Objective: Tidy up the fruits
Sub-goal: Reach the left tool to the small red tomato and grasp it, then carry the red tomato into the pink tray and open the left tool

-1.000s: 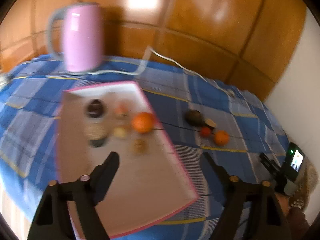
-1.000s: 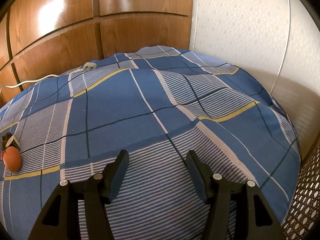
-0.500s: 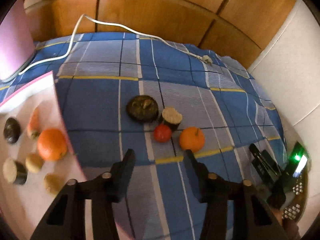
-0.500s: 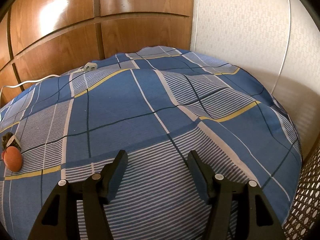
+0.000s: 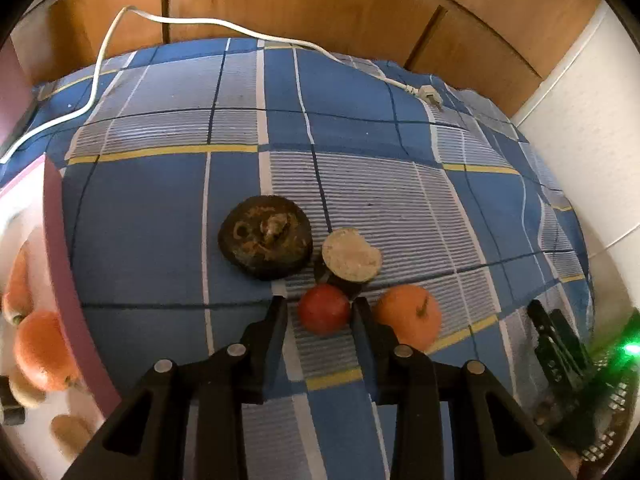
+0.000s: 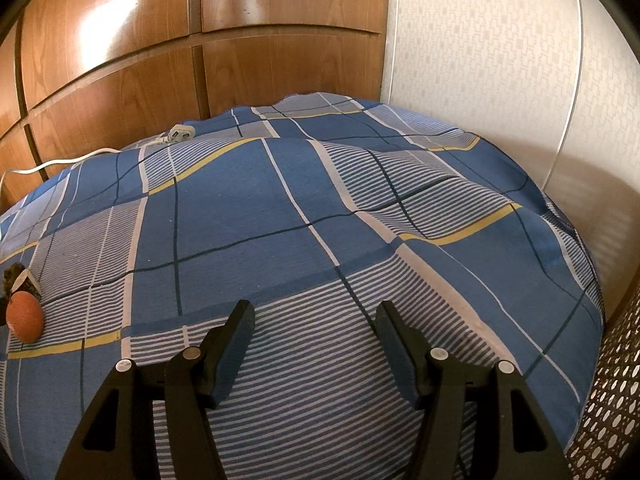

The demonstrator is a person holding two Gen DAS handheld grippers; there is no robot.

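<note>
Fruits on cloth: one red (image 5: 324, 309), one orange (image 5: 409, 317), two dark.

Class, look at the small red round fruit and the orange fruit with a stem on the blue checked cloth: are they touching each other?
Apart. The left wrist view shows the left gripper's black finger standing between the small red round fruit and the orange fruit with a stem as its jaws are closing.

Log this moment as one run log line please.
left gripper: closing around red fruit | right gripper: open, empty, over bedspread | tray: holds fruit
</note>
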